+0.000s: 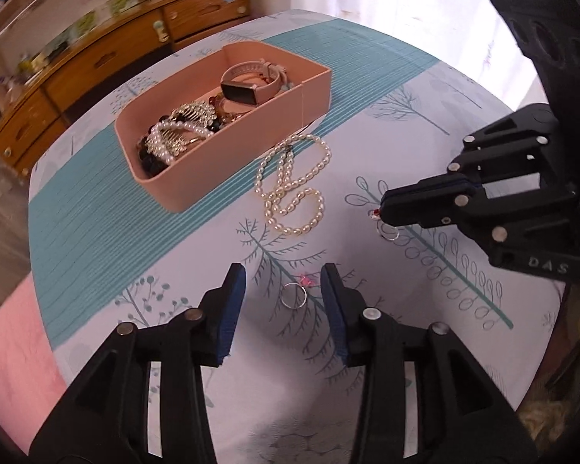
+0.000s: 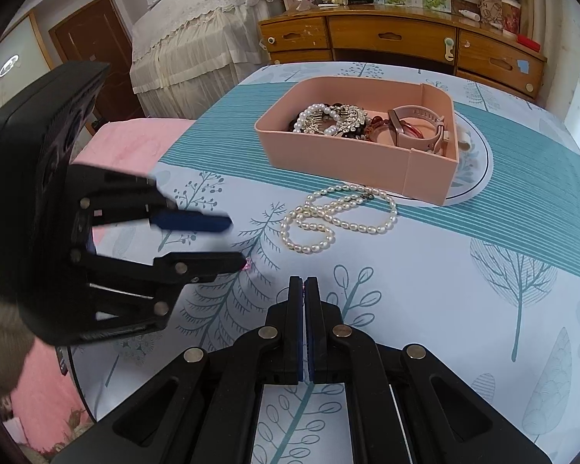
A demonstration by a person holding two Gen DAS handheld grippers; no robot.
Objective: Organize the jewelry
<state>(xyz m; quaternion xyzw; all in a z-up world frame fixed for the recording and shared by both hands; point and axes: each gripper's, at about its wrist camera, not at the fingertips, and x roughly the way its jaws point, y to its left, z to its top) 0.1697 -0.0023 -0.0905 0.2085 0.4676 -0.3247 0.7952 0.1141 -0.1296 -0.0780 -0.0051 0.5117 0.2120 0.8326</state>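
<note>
Sorting jewelry | your left gripper [image 1: 284, 284] is spread around a thin silver ring [image 1: 294, 295] lying on the tablecloth [image 1: 367, 348] | your right gripper [image 2: 302, 284] pinches another small ring [image 1: 388, 230] | rings are tiny, hard, slippery: grip across the band.

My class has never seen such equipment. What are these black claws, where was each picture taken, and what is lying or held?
No robot: a person holds a black two-finger gripper in each hand, each carrying a camera looking along its fingers. One picture comes from the left gripper, the other from the right gripper. On the tree-patterned tablecloth sit a pink rectangular box of jewellery and a white pearl necklace beside it. The left gripper is open around a thin silver ring with a pink stone. The right is shut, apparently pinching a small silver piece with a red stone.
</note>
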